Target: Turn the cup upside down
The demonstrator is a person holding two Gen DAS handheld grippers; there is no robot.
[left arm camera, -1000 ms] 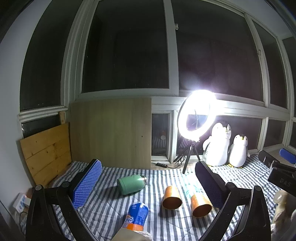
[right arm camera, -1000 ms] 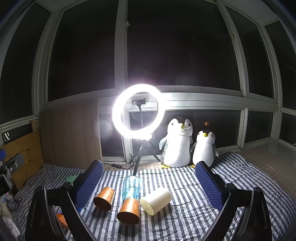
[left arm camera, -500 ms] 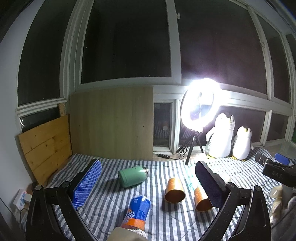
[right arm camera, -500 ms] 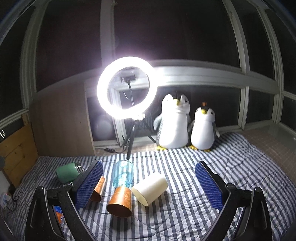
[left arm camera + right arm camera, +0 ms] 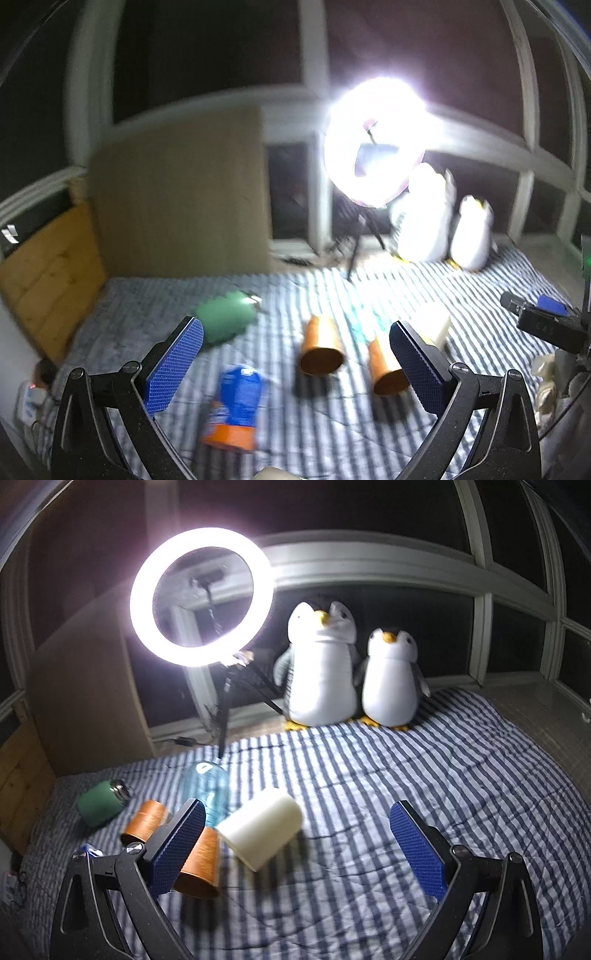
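left gripper (image 5: 295, 347): matte black forked arms, blue honeycomb-textured pads (image 5: 173, 365), round silver screws at joints. right gripper (image 5: 297, 830): same build, black arms, blue textured pads (image 5: 417, 853), silver screws, seen also at 3 o'clock in left view.

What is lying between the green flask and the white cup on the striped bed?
In the right wrist view, two copper cups and a clear blue bottle, all on their sides, lie between the green flask and the white cup.
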